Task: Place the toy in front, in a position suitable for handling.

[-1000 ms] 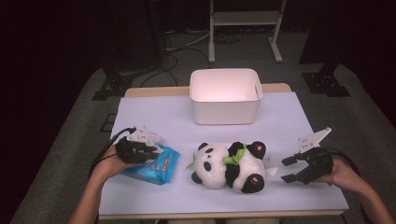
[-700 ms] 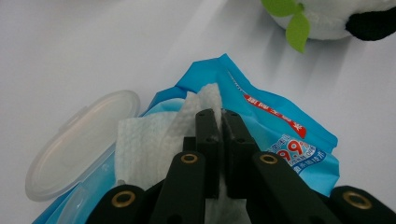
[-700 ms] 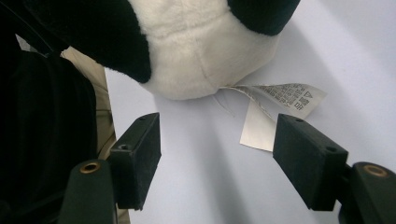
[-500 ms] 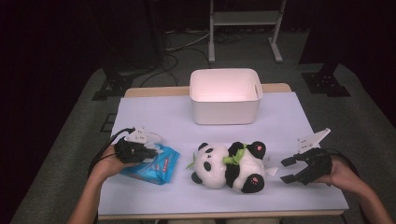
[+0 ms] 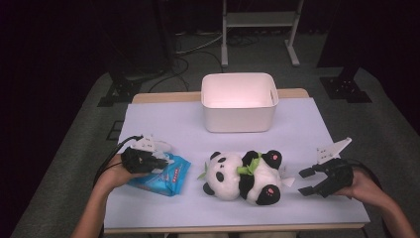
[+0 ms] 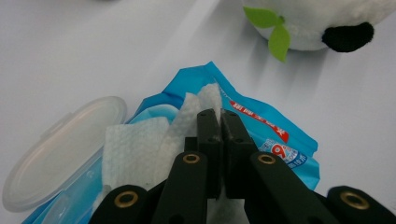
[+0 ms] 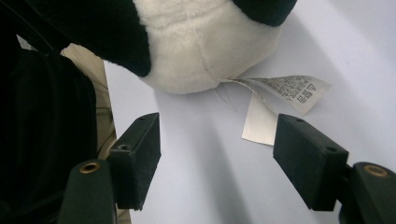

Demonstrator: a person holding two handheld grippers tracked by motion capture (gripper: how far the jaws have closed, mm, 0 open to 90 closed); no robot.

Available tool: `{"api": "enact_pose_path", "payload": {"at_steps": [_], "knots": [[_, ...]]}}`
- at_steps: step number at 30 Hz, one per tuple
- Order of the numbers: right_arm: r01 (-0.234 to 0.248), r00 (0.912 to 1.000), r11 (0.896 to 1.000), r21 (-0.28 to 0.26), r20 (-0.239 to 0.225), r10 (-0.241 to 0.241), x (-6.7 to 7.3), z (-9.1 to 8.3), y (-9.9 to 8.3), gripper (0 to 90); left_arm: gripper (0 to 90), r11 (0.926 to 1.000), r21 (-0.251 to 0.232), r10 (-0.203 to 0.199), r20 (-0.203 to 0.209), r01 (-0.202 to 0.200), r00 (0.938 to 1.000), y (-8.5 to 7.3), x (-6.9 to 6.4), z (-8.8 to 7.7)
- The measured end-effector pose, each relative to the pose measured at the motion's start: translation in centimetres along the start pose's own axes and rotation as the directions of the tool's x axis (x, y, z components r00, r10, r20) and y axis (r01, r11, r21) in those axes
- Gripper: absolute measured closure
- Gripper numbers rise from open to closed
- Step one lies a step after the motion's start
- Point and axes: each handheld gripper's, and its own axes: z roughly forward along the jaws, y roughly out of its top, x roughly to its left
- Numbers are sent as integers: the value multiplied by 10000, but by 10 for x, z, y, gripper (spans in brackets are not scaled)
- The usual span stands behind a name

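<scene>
Meanwhile left tongs (image 6: 219, 122) pinch a white wipe (image 6: 140, 144) from the blue pack (image 6: 275, 140); right tongs (image 7: 217, 161) gape near the panda's printed tag (image 7: 292, 91).

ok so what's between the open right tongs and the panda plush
Only bare white table cover and the plush's own white sewn-in label, lying flat ahead of the right tongs. The right gripper view shows this beneath the black-and-white panda plush.

Light falls from above on the pale bench (image 5: 163, 124); the room along the top and side edges is dark. High view soft, slightly blurred; close views sharper, with gentle shadows.
</scene>
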Motion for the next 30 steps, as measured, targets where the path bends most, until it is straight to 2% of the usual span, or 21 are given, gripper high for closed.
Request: {"api": "enact_pose_path", "payload": {"at_steps": [10, 17, 30], "knots": [[-50, 10000, 10000, -23, -9, 50, -1, 0, -1, 304, 885, 10000, -94, -1, 154, 2, 9999, 4, 0, -2], [-79, 10000, 10000, 11, -7, 79, -1, 0, -2, 302, 885, 9991, -417, -81, 367, 96, 9993, 11, -2, -6], [-49, 10000, 10000, 9, -12, 49, -1, -1, -1, 301, 885, 9979, -650, 93, 665, -49, 9977, 24, -6, -11]]}}
